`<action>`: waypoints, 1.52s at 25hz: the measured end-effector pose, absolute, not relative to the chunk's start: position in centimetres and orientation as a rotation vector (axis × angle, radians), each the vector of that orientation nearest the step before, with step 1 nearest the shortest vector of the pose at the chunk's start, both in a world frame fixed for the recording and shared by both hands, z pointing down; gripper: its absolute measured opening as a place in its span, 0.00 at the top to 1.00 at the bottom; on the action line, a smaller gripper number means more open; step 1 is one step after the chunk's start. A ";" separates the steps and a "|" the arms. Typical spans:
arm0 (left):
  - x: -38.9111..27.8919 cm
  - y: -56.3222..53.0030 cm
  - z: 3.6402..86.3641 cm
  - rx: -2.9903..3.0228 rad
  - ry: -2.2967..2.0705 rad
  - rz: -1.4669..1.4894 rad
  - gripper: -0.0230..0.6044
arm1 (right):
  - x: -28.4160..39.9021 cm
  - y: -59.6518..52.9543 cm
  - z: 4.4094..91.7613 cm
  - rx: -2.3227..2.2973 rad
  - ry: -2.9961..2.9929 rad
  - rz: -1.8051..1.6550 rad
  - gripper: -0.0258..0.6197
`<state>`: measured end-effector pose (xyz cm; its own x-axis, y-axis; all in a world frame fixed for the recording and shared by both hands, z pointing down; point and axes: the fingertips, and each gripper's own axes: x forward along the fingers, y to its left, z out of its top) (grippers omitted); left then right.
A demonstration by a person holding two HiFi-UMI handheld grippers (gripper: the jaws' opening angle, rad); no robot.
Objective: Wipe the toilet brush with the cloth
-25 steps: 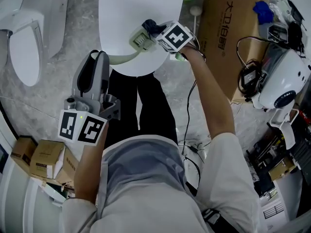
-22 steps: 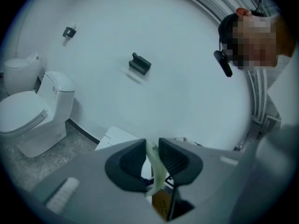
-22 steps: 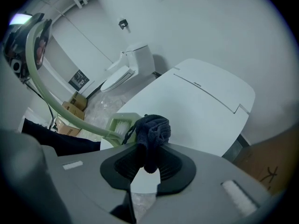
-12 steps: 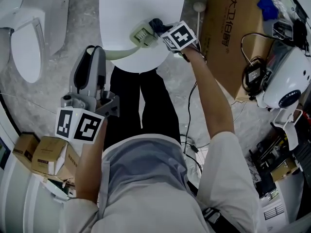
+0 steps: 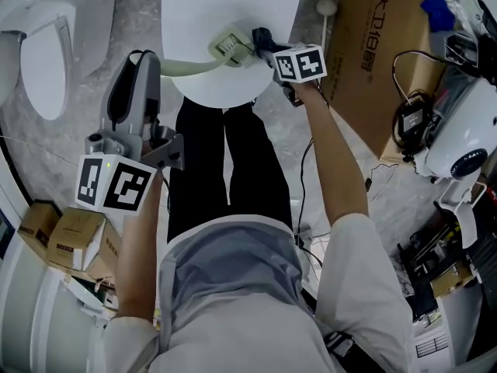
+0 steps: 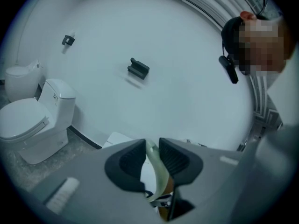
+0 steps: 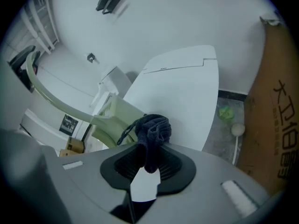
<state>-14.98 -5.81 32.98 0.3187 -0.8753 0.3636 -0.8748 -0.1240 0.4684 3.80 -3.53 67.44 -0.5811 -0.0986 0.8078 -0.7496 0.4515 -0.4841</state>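
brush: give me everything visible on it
The brush is pale green and plastic-looking: a long curved handle ending in a flat, squarish, slotted head. The left tongs clamp the handle's end. It lies roughly level, head over the white toilet lid, right beside the dark cloth held in the right tongs; contact unclear.

Dark cloth [image 7: 152, 129] against pale green toilet brush [image 5: 231, 47]
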 end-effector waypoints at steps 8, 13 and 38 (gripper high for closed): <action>-14.6 -6.0 32.9 1.970 -1.563 -0.001 0.96 | 4.5 -2.1 67.7 0.970 -2.033 1.436 0.85; -14.6 -6.0 32.9 1.968 -1.560 -0.002 0.96 | 4.7 -0.6 67.8 1.057 -2.022 1.564 0.85; -14.3 -6.1 33.0 2.000 -1.503 -0.035 0.96 | 0.5 5.6 68.7 1.597 -1.682 2.483 0.85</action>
